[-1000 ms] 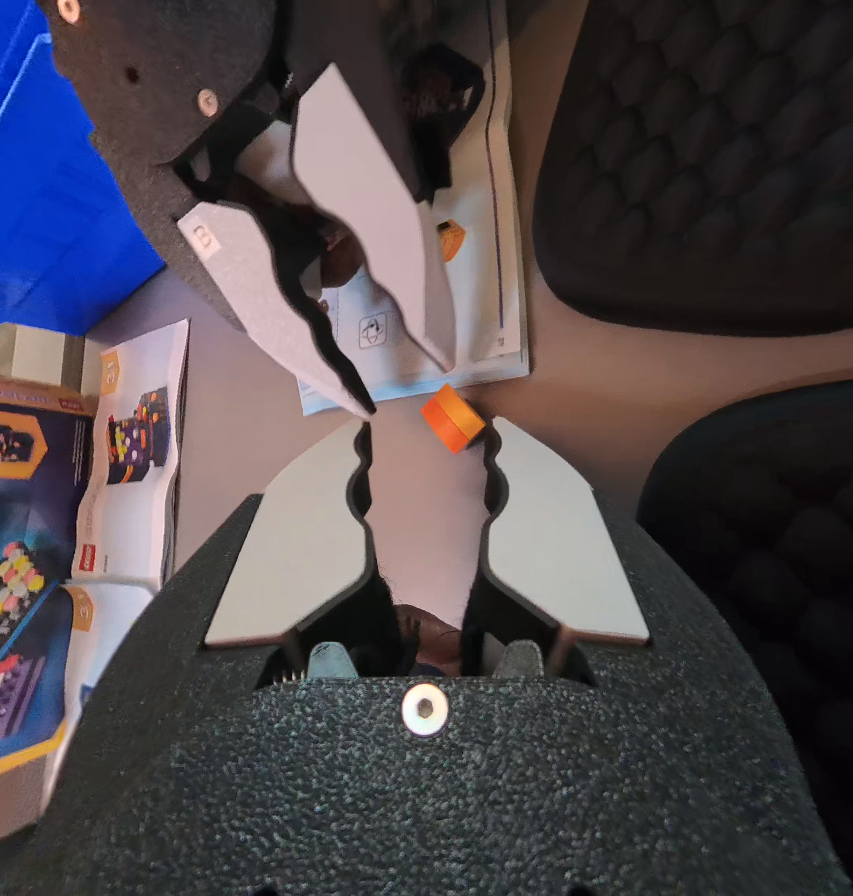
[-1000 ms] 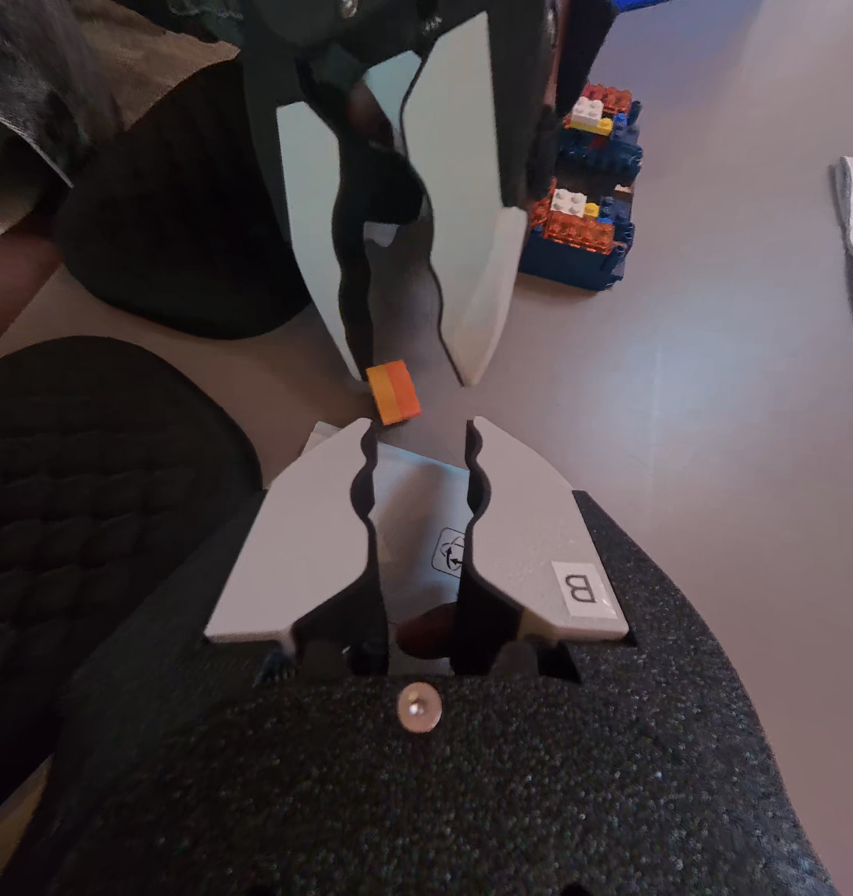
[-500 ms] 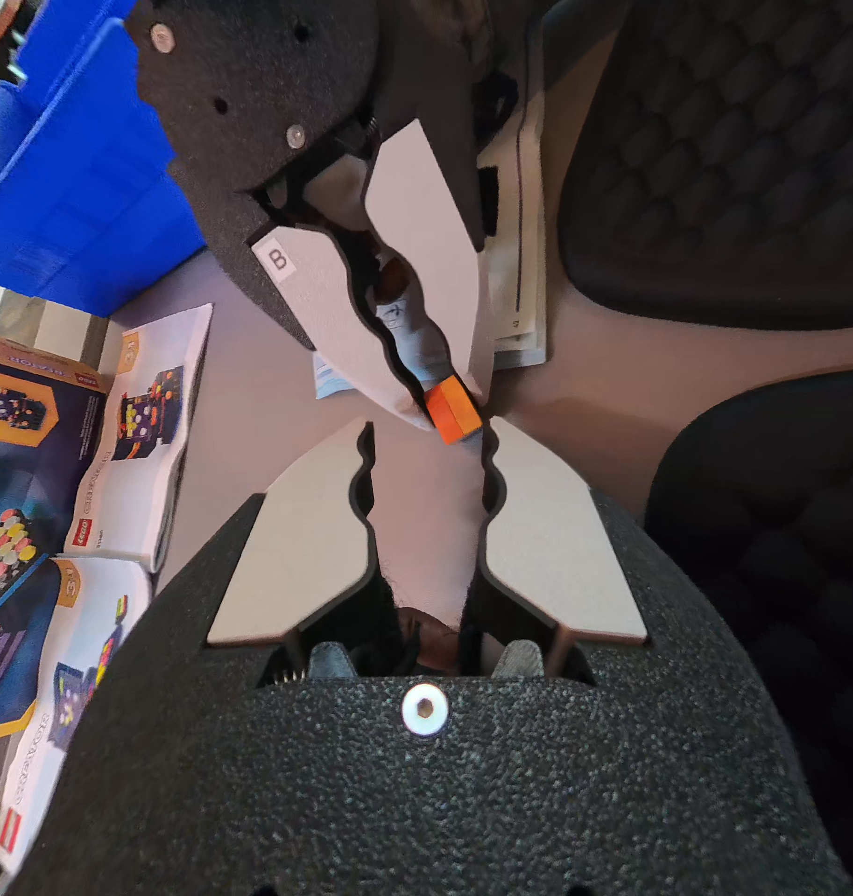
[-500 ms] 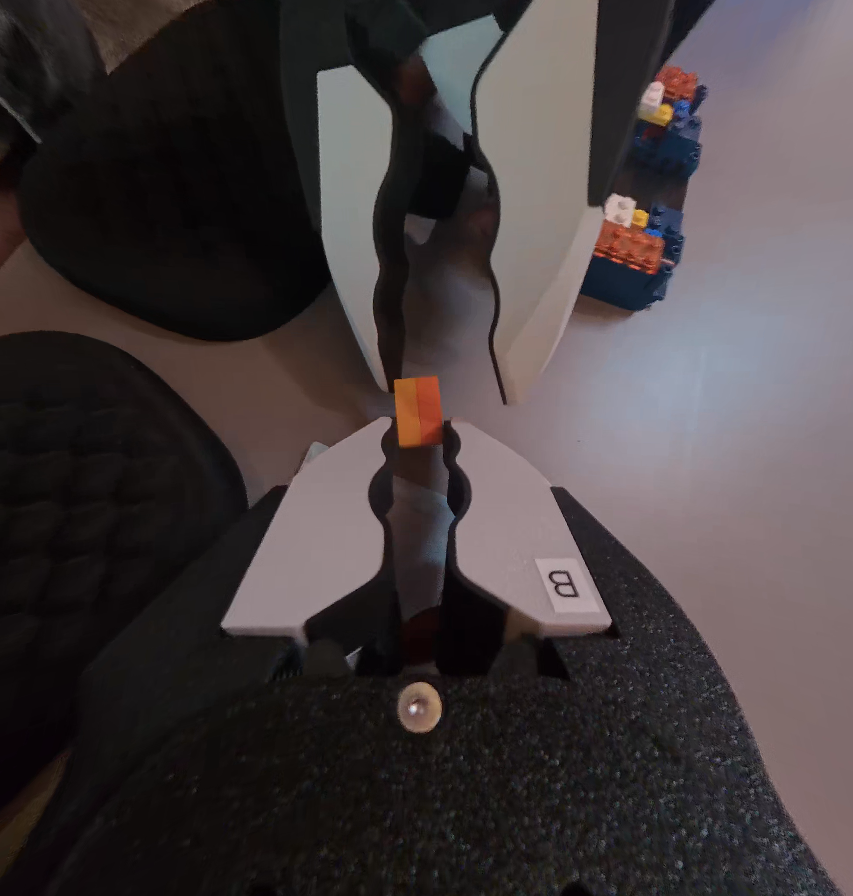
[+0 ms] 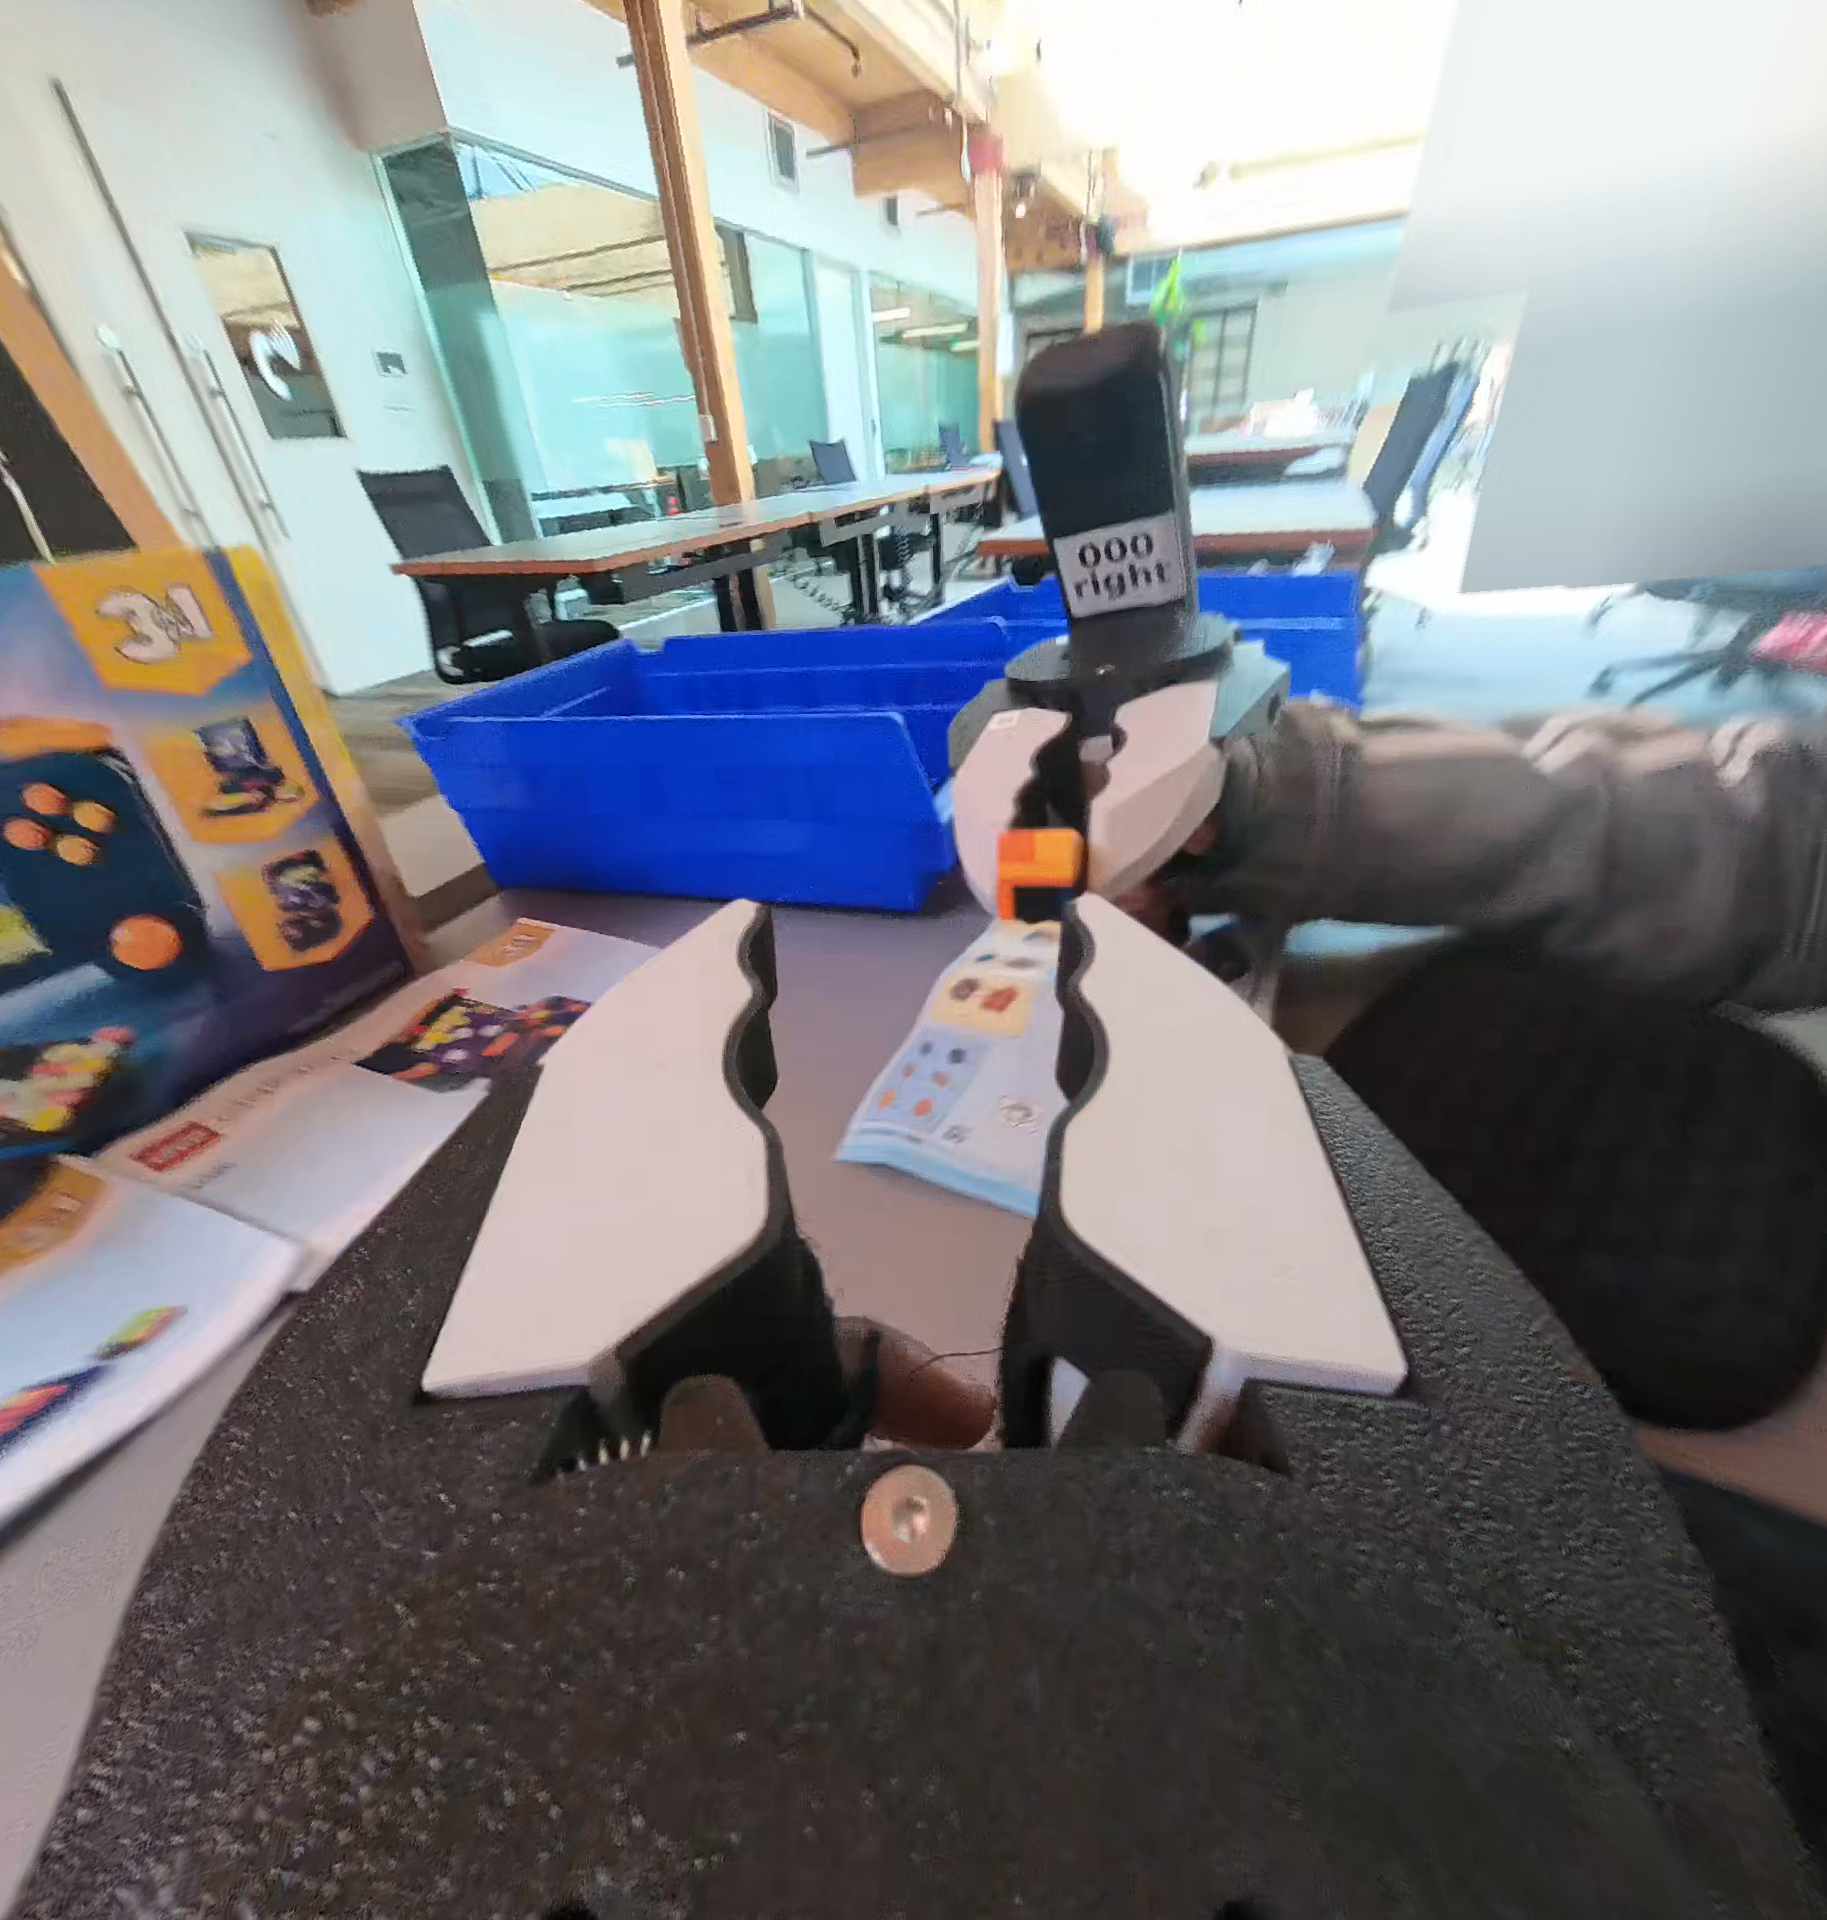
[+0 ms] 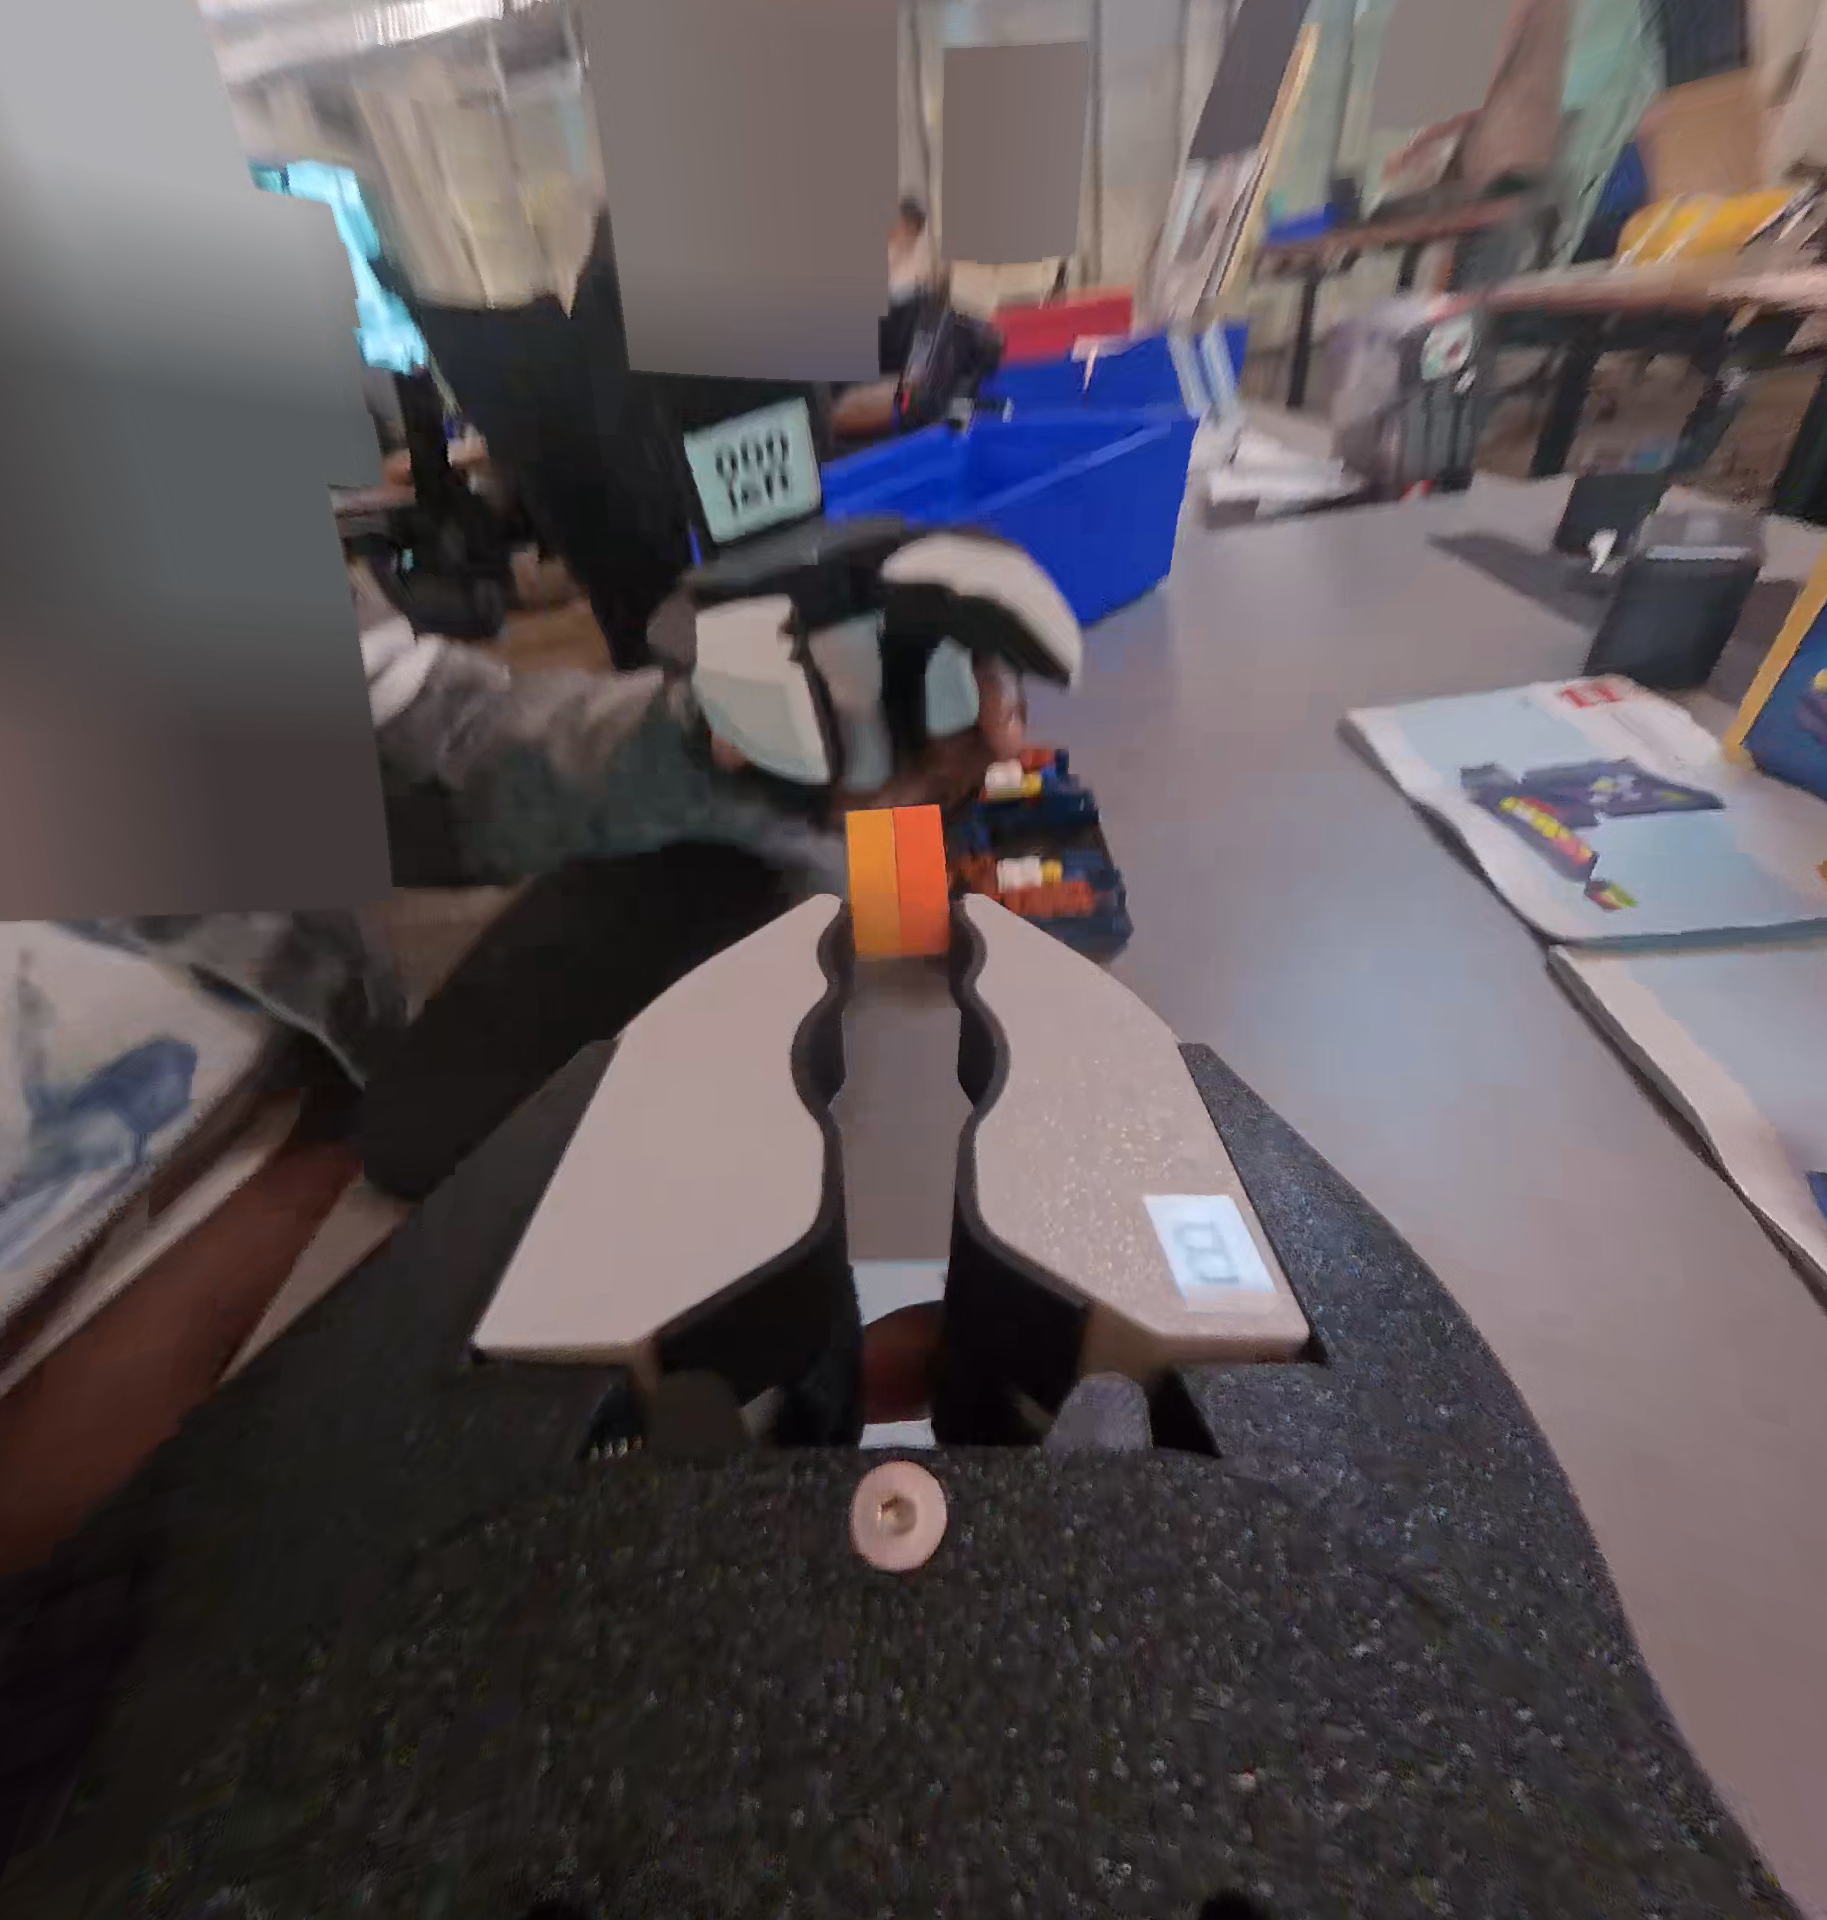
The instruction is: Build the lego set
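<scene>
Pinching the orange brick [image 6: 896, 881] at my right gripper's [image 6: 896, 920] tips, both pads pressed on its sides, I hold it clear of the table [image 6: 1356, 727], lifted so it faces my left gripper [image 5: 914, 925]; that one gapes with nothing in it; the brick sits just past its 1 o'clock fingertip [image 5: 1096, 935]; bin [image 5: 701, 790] at 11, booklets [image 5: 296, 1122] at 9, leaflet [image 5: 956, 1081] flat below.

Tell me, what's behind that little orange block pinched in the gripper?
Behind the orange block in the right gripper sits a brick model of blue, orange and white on the table. The block and fingers cover the model's near left side.
</scene>
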Demonstrator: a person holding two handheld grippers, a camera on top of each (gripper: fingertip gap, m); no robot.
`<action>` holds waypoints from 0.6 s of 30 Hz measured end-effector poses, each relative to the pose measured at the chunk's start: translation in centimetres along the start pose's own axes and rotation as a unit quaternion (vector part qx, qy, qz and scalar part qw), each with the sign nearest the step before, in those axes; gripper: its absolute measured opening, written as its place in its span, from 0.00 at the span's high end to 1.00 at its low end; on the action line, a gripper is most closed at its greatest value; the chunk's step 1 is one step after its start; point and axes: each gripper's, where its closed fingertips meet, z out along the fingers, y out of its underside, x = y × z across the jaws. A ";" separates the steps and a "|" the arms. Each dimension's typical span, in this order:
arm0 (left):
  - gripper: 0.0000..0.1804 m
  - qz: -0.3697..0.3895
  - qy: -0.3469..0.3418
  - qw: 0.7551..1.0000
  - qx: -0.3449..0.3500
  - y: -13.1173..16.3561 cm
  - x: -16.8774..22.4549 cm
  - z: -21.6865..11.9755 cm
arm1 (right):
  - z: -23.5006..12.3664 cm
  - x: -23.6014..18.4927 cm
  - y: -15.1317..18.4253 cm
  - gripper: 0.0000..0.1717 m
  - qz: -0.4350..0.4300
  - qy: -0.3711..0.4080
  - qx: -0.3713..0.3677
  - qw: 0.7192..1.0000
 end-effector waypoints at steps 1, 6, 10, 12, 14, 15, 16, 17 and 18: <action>0.71 -0.026 0.009 1.000 0.004 0.1 0.3 0.3 | -0.1 -0.2 -0.7 0.90 0.003 0.002 0.028 1.000; 0.77 -0.044 0.030 0.999 0.000 0.5 2.1 1.5 | 0.1 -1.4 -2.5 0.90 0.019 -0.015 0.092 0.995; 0.81 -0.085 0.057 0.994 0.025 -0.2 3.0 1.6 | 0.5 -1.8 -2.4 0.90 0.017 -0.025 0.096 0.995; 0.83 -0.112 0.065 0.991 0.033 -0.4 3.0 1.6 | 0.8 -1.8 -2.0 0.90 0.015 -0.022 0.087 0.996; 0.87 -0.131 0.077 0.988 0.033 -0.3 3.0 1.5 | 1.1 -1.6 -1.8 0.90 -0.004 -0.003 0.072 0.997; 0.89 -0.137 0.086 0.986 0.035 -0.3 3.2 1.5 | 1.1 -1.5 -1.8 0.90 -0.020 0.009 0.066 0.998; 0.91 -0.141 0.093 0.985 0.038 -0.3 3.3 1.4 | 1.1 -1.5 -1.8 0.90 -0.036 0.020 0.058 0.997; 0.91 -0.142 0.095 0.985 0.040 -0.3 3.3 1.4 | 1.1 -1.5 -1.9 0.90 -0.049 0.029 0.050 0.997; 0.91 -0.138 0.097 0.985 0.042 -0.3 3.4 1.4 | 1.1 -1.6 -1.9 0.90 -0.059 0.034 0.041 0.997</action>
